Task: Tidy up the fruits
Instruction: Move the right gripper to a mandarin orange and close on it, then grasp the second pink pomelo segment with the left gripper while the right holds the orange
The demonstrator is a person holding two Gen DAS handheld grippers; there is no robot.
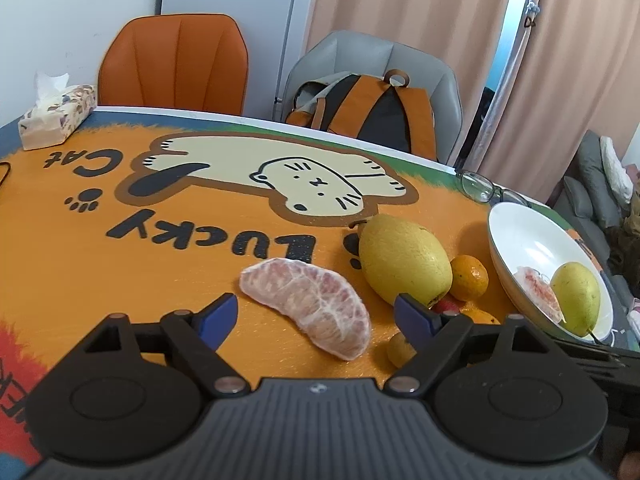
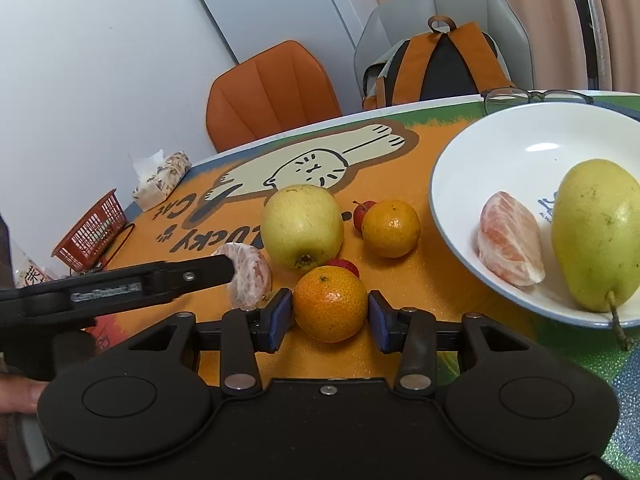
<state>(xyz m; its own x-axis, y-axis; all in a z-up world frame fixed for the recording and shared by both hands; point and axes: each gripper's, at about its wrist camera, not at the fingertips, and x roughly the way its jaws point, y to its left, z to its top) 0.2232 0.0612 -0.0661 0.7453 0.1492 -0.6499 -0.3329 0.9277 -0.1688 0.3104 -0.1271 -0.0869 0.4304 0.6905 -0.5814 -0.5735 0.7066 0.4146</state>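
Right wrist view: right claw straddles an orange on the surface. Blue pads sit just beside the fruit on both sides; a sliver of gap shows, so no firm grip yet, jaws narrow. Bowl to the right, holding a pear and a peeled segment. Second orange, yellow apple-like fruit and small red fruits wait on the surface behind.

Left wrist view: left claw wide, nothing held, its pads flanking a loose pomelo segment but well clear of it.

Risks, as judged:
- Orange is round and smooth; pads closing off-centre could squirt it forward into the red fruit just behind.
- Segment is soft and curved; too hard a squeeze would crush it, too shallow a bite would let it slip.
- The two claws work close together; the left one's finger crosses near the right's path, so a collision is possible on the lift.
- Bowl rim is near; a low carry could clip it.
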